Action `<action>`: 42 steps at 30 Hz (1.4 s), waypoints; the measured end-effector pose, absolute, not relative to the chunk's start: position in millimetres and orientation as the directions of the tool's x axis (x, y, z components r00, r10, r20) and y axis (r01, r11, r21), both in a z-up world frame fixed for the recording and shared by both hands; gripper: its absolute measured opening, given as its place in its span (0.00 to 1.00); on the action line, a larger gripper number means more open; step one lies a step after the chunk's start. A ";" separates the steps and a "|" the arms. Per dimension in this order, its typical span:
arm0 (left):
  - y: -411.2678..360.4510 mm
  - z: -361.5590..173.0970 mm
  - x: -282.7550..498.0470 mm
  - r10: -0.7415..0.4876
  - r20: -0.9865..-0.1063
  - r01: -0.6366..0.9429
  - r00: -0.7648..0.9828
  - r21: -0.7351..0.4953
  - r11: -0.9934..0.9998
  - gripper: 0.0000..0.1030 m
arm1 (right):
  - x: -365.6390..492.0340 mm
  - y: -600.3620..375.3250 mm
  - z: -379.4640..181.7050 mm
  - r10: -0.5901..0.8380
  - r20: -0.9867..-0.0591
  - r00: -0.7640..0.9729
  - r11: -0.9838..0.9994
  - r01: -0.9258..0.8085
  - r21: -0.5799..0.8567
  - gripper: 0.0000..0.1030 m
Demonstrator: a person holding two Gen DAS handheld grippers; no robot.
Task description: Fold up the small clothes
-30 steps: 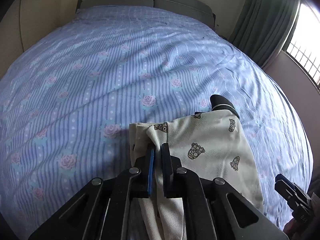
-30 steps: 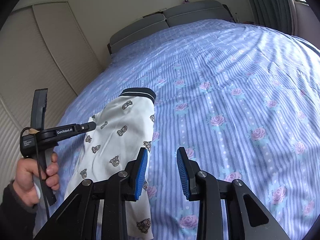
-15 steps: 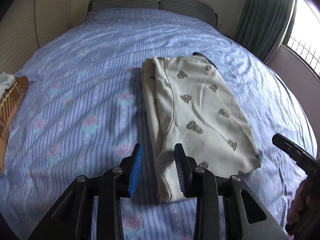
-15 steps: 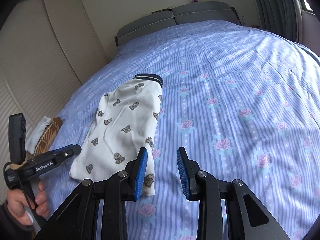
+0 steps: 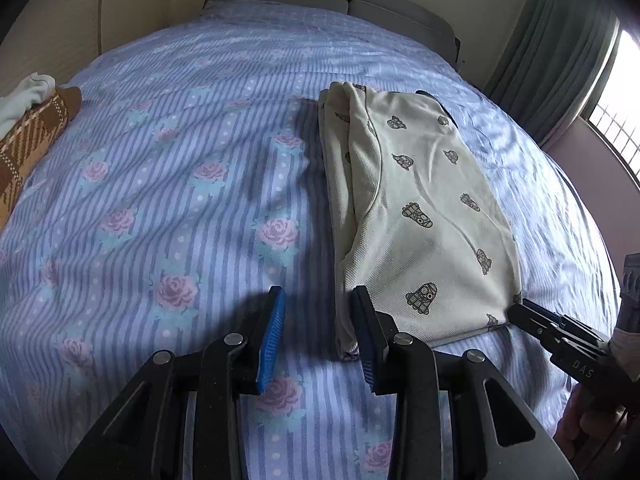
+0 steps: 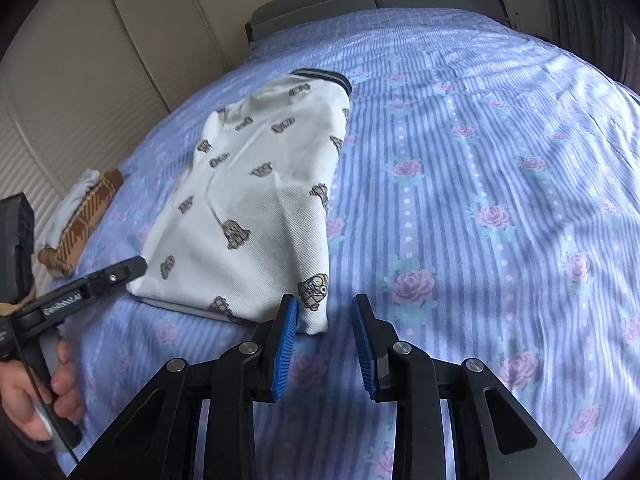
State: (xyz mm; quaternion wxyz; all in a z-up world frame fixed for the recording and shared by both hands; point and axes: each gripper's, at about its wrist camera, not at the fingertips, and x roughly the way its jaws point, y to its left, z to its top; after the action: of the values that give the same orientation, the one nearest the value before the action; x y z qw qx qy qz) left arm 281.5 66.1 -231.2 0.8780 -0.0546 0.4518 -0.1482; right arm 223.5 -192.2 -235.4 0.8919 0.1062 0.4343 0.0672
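Note:
A cream small garment [image 5: 416, 216] with dark printed figures and a dark collar lies folded lengthwise on the bed; it also shows in the right wrist view [image 6: 264, 200]. My left gripper [image 5: 318, 320] is open and empty, at the garment's near left corner. My right gripper [image 6: 326, 324] is open and empty, at the garment's near right corner. Each gripper shows in the other's view, the right one [image 5: 560, 336] at the right edge and the left one [image 6: 80, 288] at the left, held by a hand.
The bed [image 5: 180, 200] has a blue striped sheet with pink roses. A brown checked garment over white cloth [image 5: 28, 132] lies at the left edge, also in the right wrist view [image 6: 84, 216]. Grey headboard [image 6: 372, 0], curtain and window [image 5: 612, 112] on the right.
My left gripper let go of the garment, opened and drew back. The garment now lies flat on the bed. My right gripper stayed open and also drew back toward the near edge.

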 end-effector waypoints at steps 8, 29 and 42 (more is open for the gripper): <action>70.2 -225.2 265.5 -0.315 -0.764 0.184 0.563 -0.256 0.949 0.36 | 214.9 -190.7 -234.3 0.177 -0.769 0.614 0.981 -0.047 0.188 0.23; 43.9 -234.7 231.4 -0.331 -0.756 -0.093 0.565 -0.457 0.885 0.43 | 213.4 -240.3 -179.7 0.329 -0.649 0.686 0.936 -0.147 0.319 0.34; 28.0 -243.7 222.4 -0.150 -0.711 -0.403 0.687 -0.544 0.735 0.46 | 341.4 -269.9 -206.5 0.593 -0.630 0.501 0.794 -0.233 0.562 0.35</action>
State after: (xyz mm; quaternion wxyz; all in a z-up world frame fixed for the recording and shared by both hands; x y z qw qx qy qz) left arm 222.4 28.0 -243.7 0.8466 -0.3559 0.3886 0.0749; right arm 341.4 -269.9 -206.5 0.8411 0.2071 0.4351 0.2456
